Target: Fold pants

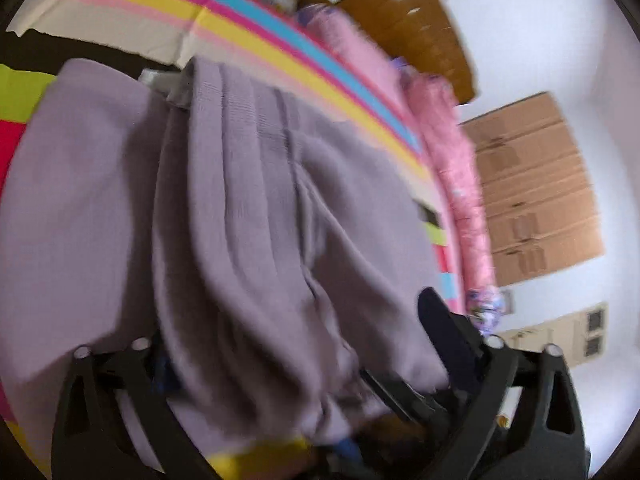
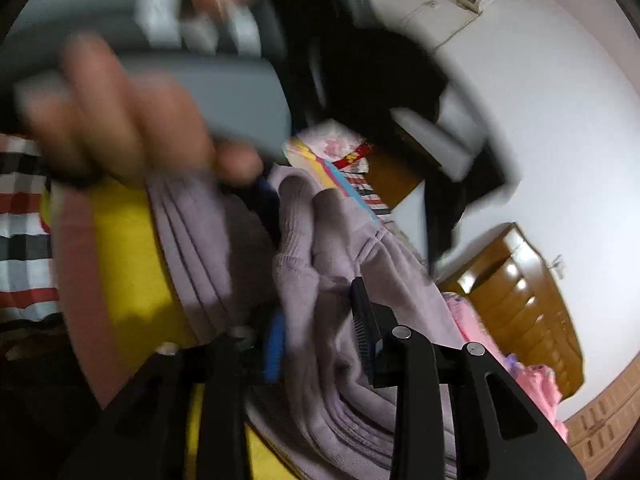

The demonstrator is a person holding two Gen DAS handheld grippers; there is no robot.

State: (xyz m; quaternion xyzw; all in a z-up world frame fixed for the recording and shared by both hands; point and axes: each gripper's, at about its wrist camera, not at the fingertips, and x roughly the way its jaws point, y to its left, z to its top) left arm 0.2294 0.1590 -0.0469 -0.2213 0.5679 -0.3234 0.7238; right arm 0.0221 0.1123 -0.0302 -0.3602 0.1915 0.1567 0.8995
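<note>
Left view: the pants (image 1: 248,208) hang bunched over the striped bed (image 1: 248,36), pinched in the left claw (image 1: 304,364). Right view: the right claw (image 2: 320,328) pinches them too. Lift both evenly, keeping edges lined up.

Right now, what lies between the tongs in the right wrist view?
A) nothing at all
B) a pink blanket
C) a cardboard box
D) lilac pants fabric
D: in the right wrist view, the bunched lilac pants fill the gap between the two fingers of the right tongs; the pink blanket lies farther off, to the right.
</note>
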